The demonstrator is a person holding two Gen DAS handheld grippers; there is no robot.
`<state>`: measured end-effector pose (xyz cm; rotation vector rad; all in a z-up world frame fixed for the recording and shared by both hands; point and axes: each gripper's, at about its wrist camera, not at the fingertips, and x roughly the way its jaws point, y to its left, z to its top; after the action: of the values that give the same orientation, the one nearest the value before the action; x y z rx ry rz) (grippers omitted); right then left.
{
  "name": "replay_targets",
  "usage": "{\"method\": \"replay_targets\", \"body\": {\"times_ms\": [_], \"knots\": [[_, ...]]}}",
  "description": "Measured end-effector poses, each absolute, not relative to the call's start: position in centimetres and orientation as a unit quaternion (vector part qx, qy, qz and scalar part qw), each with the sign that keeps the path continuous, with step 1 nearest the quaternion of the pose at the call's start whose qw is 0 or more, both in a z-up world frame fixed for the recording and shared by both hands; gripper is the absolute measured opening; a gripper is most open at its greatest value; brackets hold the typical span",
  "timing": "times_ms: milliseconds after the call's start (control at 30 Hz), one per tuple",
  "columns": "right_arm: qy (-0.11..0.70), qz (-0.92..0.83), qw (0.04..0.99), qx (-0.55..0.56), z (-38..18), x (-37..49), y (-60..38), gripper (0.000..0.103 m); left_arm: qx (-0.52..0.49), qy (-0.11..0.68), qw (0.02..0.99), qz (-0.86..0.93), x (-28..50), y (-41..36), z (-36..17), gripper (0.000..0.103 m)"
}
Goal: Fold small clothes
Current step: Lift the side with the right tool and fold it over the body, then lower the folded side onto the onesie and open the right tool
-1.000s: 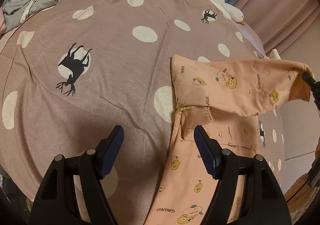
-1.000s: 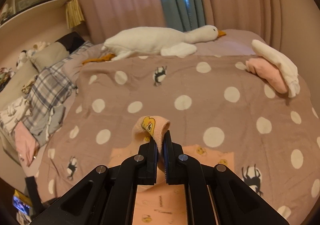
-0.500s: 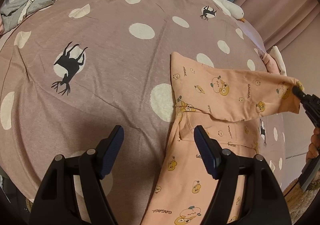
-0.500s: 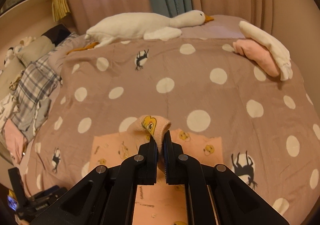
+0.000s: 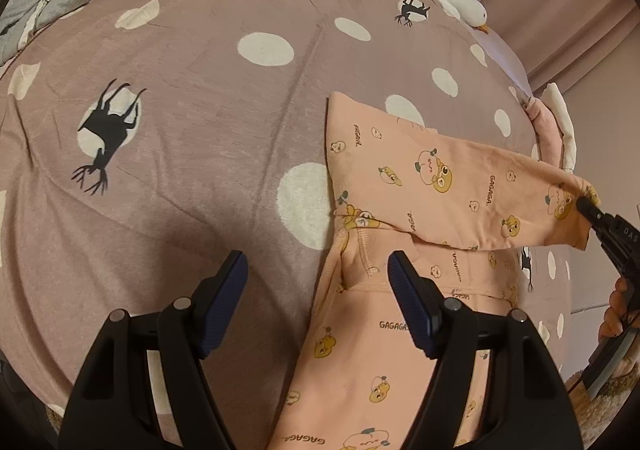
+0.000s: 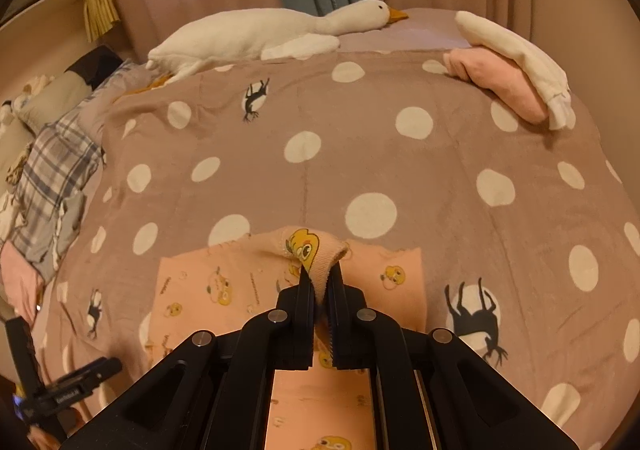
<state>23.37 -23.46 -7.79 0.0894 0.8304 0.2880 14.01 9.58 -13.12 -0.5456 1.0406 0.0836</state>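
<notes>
Pinching sleeve cuff [image 6: 320,254] between right fingers [image 6: 306,306].

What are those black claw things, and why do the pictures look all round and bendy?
The claws are grippers, tongs with two fingers. A person holds one in each hand; no robot here. Each carries a little camera with a very wide lens, which bends the picture.

One picture looks out from the left gripper. Its blue-padded fingers are open and hold nothing, above a peach top printed with cartoon animals. The top lies on a bed cover with white dots and black deer.

The other picture looks out from the right gripper. It is shut on the sleeve cuff, lifting the sleeve across the top to fold it. Further back lie a white toy goose and some folded clothes.
</notes>
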Motion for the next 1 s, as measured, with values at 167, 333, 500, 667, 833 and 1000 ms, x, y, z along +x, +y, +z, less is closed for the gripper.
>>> {"method": "replay_targets", "body": {"times_ms": [167,333,500,667,833,1000], "knots": [[0.410,0.135,0.901,0.049,-8.6,23.7,-24.3,0.007,-0.259,0.492,0.831,0.029,14.5,8.7,-13.3,0.071],[0.415,0.133,0.898,0.053,-8.9,23.8,-24.9,0.007,-0.261,0.494,0.829,0.017,15.4,7.9,-13.8,0.062],[0.420,0.131,0.896,0.058,-9.3,23.9,-25.5,0.007,-0.234,0.503,0.831,0.019,16.7,6.8,-15.3,0.044],[0.425,0.127,0.894,0.061,-9.7,24.0,-25.9,0.007,-0.217,0.506,0.833,0.055,17.6,7.3,-16.8,0.037],[0.428,0.121,0.893,0.062,-10.0,24.1,-26.3,0.007,-0.228,0.500,0.833,0.066,18.0,8.2,-17.4,0.038],[0.434,0.117,0.891,0.065,-10.3,24.2,-26.9,0.007,-0.239,0.498,0.831,0.067,18.0,8.7,-17.5,0.038]]}}
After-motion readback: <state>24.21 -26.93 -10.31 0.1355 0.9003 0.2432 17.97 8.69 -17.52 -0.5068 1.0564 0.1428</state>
